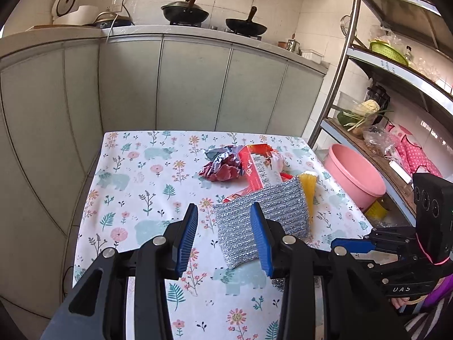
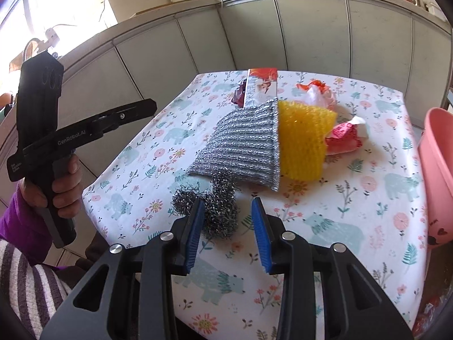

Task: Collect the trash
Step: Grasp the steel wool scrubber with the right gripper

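Two hand-held grippers over a floral-cloth table (image 1: 136,170). The left gripper (image 1: 223,238) and right gripper (image 2: 228,235) both stand spread and empty, no pad touching anything. The trash lies at the table's centre and far right: a crumpled red-and-blue wrapper (image 1: 223,164), a flattened red carton (image 1: 260,167) beside it, and crumpled red-and-white wrappers (image 2: 344,136) right of the yellow scourer (image 2: 303,138). These wrappers look light, soft and crushable, best pinched at a raised fold; the carton, probably stiffer, is better taken by an exposed edge. The silver scouring cloth (image 2: 243,144) overlaps the carton's near end, hiding part of it. A steel wool tangle (image 2: 218,209) lies nearest the right gripper; whether it counts as trash cannot be told. A pink basin (image 2: 437,175), cut off at right, hides its contents.
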`<state>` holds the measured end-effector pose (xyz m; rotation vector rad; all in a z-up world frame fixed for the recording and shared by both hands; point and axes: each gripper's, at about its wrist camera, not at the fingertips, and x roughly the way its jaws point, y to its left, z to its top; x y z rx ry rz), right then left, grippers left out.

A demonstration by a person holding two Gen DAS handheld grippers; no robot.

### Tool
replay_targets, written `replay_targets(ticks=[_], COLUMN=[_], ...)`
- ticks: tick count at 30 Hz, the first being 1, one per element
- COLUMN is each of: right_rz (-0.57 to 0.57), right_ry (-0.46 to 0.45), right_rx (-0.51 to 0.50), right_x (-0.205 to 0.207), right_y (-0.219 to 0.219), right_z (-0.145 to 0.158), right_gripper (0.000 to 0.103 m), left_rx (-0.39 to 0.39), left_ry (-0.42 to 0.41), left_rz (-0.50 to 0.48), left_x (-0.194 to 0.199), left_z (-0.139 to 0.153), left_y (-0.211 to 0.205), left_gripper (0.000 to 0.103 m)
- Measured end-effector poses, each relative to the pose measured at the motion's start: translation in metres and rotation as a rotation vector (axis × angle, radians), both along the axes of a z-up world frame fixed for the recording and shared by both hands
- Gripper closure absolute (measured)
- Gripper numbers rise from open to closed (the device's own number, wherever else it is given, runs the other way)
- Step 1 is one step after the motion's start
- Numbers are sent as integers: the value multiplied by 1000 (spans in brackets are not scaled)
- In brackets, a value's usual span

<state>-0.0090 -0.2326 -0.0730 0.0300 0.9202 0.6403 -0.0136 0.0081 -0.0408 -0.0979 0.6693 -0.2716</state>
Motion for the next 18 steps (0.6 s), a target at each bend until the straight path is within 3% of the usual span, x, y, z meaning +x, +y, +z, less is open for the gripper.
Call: replay_targets(ticks=[8,9,12,18], right_rz=[16,26,36,9], right_ry=[144,146,137,117], right_rx=[19,29,44,78], right_x=[18,18,16,10], right_y=[7,8,5,-16], right_z=[-29,-29,-27,-17], right_gripper=[69,80,88,89], left_rx=[-19,-24,-26,-40], left_ry=[80,92,114,148], left_rz=[9,3,-26,-99], left_x=[12,14,21,31], left_z=[-18,-20,-25,-29], left_y=[4,2,-7,-32], left_gripper=[66,66,65,64])
